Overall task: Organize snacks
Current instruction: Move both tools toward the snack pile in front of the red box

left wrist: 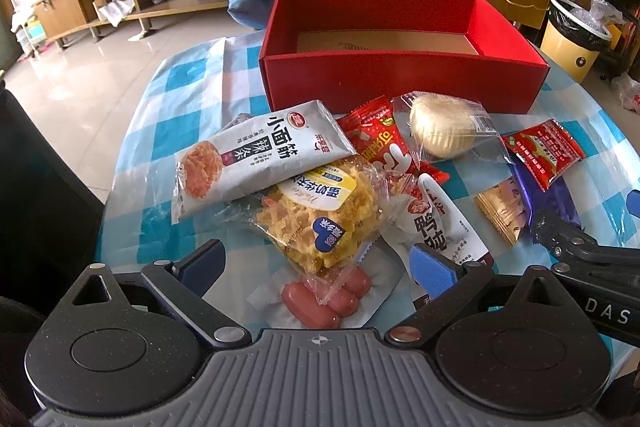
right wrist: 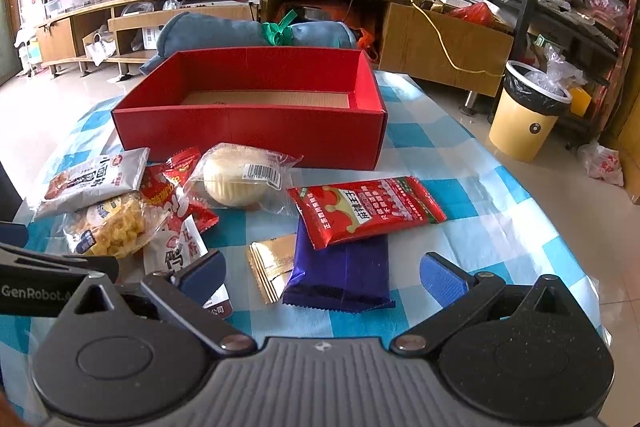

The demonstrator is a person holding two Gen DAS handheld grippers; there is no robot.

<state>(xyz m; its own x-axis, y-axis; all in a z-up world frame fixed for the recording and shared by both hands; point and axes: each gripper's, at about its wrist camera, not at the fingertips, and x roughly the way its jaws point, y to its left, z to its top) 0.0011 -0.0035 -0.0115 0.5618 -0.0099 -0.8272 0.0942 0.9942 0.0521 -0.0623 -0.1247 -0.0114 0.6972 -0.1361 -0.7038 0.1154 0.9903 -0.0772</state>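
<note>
Clearly both tools, left tool [left wrist: 316, 263] and right tool [right wrist: 322, 277], gaped empty above the bench [right wrist: 500, 211]; the snacks [left wrist: 320, 215] lay before the red box [right wrist: 248, 131], light, crinkly, best pinched by a sealed edge.

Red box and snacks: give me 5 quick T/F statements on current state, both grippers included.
1. The red box already holds several snacks. False: only its cardboard floor shows, and the snacks lie on the table in front of it.
2. The red packet lies partly on the purple packet. True.
3. The left gripper is shut on the waffle packet. False: its jaws stand open with the packet between them, ungripped.
4. The right gripper is open and holds nothing. True.
5. The round pastry is unwrapped. False: it is in clear wrap with a barcode label.
</note>
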